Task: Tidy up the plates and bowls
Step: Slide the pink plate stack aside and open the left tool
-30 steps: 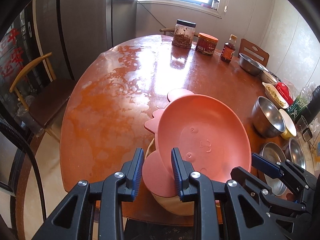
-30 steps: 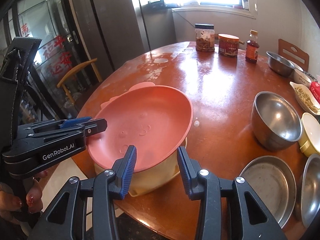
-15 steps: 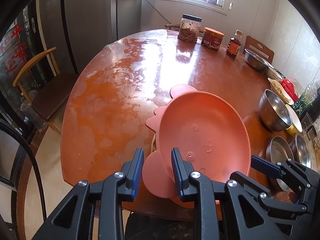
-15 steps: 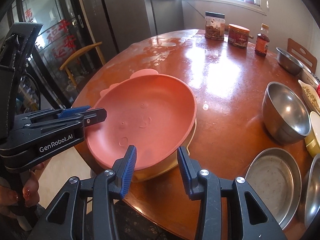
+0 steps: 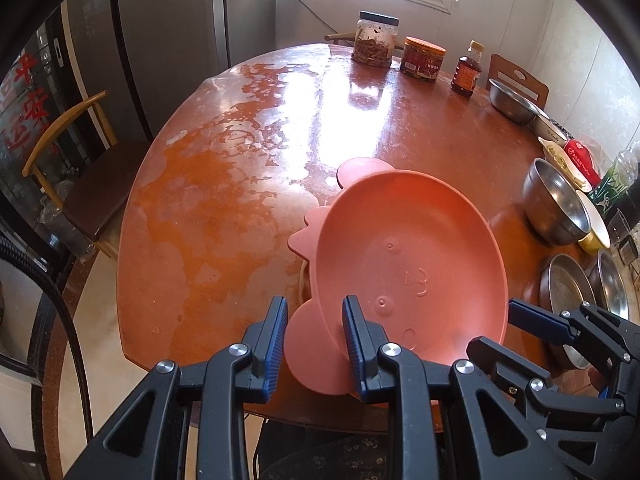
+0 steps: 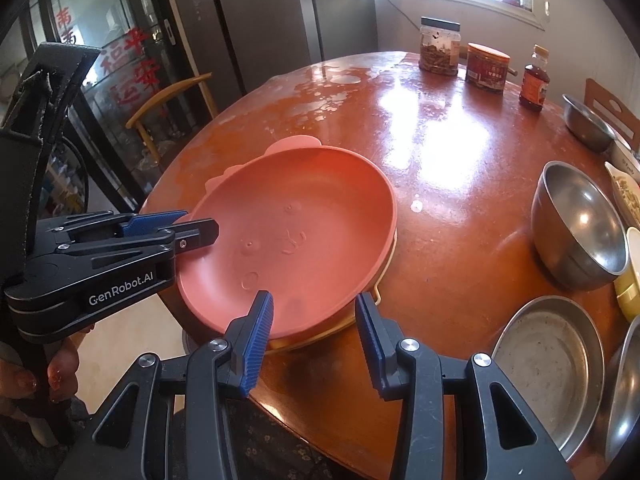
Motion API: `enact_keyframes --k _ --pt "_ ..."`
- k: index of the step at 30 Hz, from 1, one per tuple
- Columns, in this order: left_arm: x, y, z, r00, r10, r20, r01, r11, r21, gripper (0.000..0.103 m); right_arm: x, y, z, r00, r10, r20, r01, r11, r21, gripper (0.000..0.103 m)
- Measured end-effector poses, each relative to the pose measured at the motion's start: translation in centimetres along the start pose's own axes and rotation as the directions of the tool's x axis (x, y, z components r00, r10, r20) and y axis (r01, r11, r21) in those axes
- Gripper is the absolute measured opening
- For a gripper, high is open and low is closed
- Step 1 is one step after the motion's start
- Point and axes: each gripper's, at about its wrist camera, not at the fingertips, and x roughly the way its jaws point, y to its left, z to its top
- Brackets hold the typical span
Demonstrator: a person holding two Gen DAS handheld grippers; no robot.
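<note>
Left wrist view: the left tool is clamped on the ear-shaped tab at the near rim of a pink plate, its blue pads pressing that tab from both sides. The pink plate sits tilted over the near edge of the round brown surface, on top of a yellow dish whose rim peeks out beneath its right side in the right wrist view.

In the right wrist view the right tool has its fingers apart, hanging just in front of the pink plate's near rim and gripping nothing; the left finger overlaps the rim, but whether it touches I cannot tell. The left tool enters from the plate's left side there.

Right of the pink plate stand a deep steel bowl and, nearer the surface's edge, a shallow steel plate. Far beyond the pink plate, at the back of the surface, are a clear jar, a red tin and a small brown bottle. A wooden chair stands left of the surface.
</note>
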Motion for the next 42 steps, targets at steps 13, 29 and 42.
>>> enact_keyframes --k 13,29,42 --pt "0.1 0.4 0.1 1.0 -0.025 -0.002 0.025 0.999 -0.029 0.028 -0.2 -0.5 -0.1 0.998 0.06 0.009 -0.06 0.998 -0.017 0.048" --pt "-1.2 -0.1 -0.1 0.999 0.002 0.034 -0.001 0.999 -0.046 0.03 -2.9 -2.9 -0.4 0.994 0.059 0.09 -0.06 0.998 0.007 0.056" --pt "-4.2 -3.3 0.1 0.991 -0.041 0.126 0.038 0.999 0.027 0.043 -6.2 -6.6 -1.5 0.987 0.009 0.161 -0.026 0.995 0.101 0.063"
